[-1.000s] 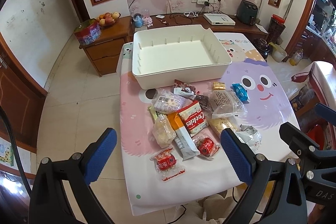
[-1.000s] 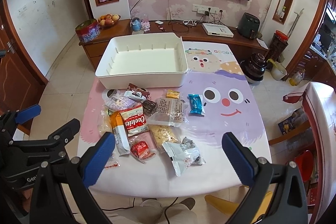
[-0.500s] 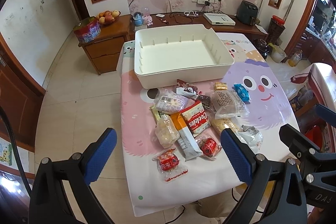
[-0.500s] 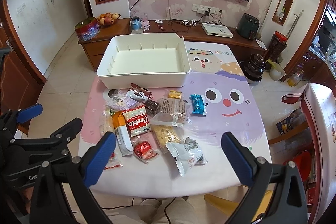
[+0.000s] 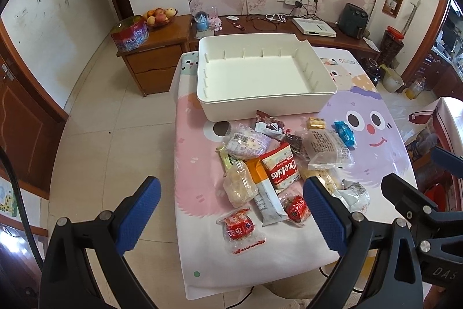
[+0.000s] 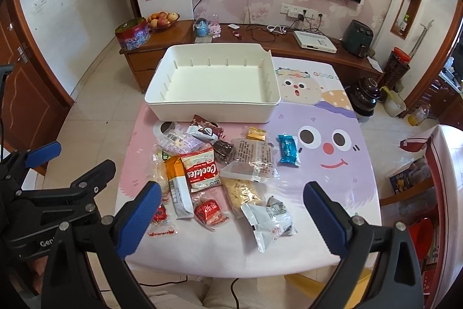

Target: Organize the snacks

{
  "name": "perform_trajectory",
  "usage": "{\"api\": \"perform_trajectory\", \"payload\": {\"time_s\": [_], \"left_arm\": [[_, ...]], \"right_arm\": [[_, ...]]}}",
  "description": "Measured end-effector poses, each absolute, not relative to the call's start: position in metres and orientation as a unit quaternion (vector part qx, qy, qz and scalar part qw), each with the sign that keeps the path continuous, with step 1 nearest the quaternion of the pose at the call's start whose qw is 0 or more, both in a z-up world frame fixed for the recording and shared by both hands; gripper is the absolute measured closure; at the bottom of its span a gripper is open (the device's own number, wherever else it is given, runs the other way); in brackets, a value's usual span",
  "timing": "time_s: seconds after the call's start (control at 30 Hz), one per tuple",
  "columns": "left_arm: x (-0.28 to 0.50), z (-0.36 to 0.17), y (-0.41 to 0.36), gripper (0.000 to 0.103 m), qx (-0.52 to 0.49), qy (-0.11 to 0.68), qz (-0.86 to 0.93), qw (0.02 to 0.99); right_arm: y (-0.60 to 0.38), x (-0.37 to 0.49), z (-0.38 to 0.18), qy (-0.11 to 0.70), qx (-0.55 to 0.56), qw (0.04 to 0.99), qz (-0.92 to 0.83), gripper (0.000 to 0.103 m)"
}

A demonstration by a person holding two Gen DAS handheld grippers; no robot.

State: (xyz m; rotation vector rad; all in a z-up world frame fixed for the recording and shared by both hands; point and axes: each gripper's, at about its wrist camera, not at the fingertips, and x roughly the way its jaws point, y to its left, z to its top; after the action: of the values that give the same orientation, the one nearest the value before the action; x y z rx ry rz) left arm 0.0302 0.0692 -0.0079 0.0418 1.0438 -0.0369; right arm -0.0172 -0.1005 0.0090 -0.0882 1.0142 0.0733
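Nothing grasped yet: both grippers hang spread wide and empty above the near edge of the table (image 6: 332, 236), so this reads as the approach step before the first pick. Left gripper (image 5: 231, 217) sits over the left end of the pile, nearest the red candy pack (image 5: 240, 228) and the clear bag of pale snacks (image 5: 238, 187), touching neither. Moving right: orange-and-white bar (image 6: 179, 187), red Cookies pack (image 6: 201, 170) partly overlapped by its neighbours, small red pack (image 6: 208, 212), yellow crisps bag (image 6: 244, 193) under a clear printed pouch (image 6: 254, 158). Right gripper (image 6: 231, 217) hovers over that middle stretch, with the grey-white foil bag (image 6: 270, 222) just beside its centre line. Farther right, the blue wrapper (image 6: 288, 149) and gold candy (image 6: 256, 133) lie apart from the heap. White bin (image 6: 214, 109) stands empty at the far side, close to the pile's back edge. Next move, my guess: drop onto an outlying single item first, close on the wrapper body, not the crimped seam, then carry it over the bin's near wall. Overlapped packs may drag neighbours along.
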Motion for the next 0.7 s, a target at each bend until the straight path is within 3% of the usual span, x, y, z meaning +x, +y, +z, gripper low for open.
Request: {"api": "perform_trajectory", "payload": {"time_s": [0.7], "left_arm": [[0.106,-0.065,0.101,0.005,0.025,0.566,0.023,0.823]], "right_arm": [[-0.152,0.077,-0.043,0.554,0.0,0.832,0.032,0.007]]}}
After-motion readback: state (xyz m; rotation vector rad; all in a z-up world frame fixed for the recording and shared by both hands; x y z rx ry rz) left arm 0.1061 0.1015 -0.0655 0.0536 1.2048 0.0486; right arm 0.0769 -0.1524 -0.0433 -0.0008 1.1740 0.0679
